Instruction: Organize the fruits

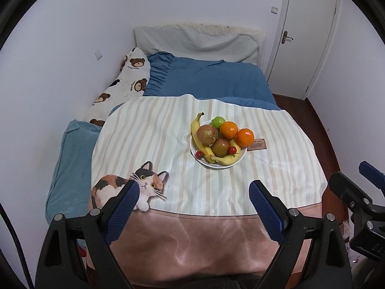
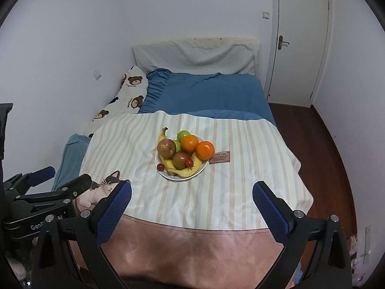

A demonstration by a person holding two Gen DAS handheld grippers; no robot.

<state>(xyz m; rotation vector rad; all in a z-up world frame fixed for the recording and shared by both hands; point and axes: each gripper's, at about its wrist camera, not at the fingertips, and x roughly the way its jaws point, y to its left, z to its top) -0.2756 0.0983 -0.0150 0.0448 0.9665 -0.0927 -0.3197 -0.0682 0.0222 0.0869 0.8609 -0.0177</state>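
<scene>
A white plate (image 1: 237, 162) (image 2: 204, 167) stands on a striped cloth with a cat print (image 1: 168, 144) (image 2: 134, 149) spread on the bed. On it lie bananas (image 1: 196, 134) (image 2: 186, 173), two red apples (image 1: 207, 133) (image 2: 166, 147), two oranges (image 1: 245, 137) (image 2: 205, 150), green apples (image 1: 218, 121) (image 2: 183, 134) and two small red fruits (image 1: 199, 154) (image 2: 160, 167). My left gripper (image 1: 193, 192) is open and empty, well short of the plate. My right gripper (image 2: 192, 193) is open and empty, also short of it.
A blue bedspread (image 1: 216, 77) and a grey pillow (image 1: 197, 43) lie beyond the cloth. A bear-print pillow (image 1: 125, 79) rests along the left wall. A brown label (image 1: 257, 144) lies right of the plate. A white door (image 1: 308, 36) and wooden floor (image 2: 324, 144) are at right.
</scene>
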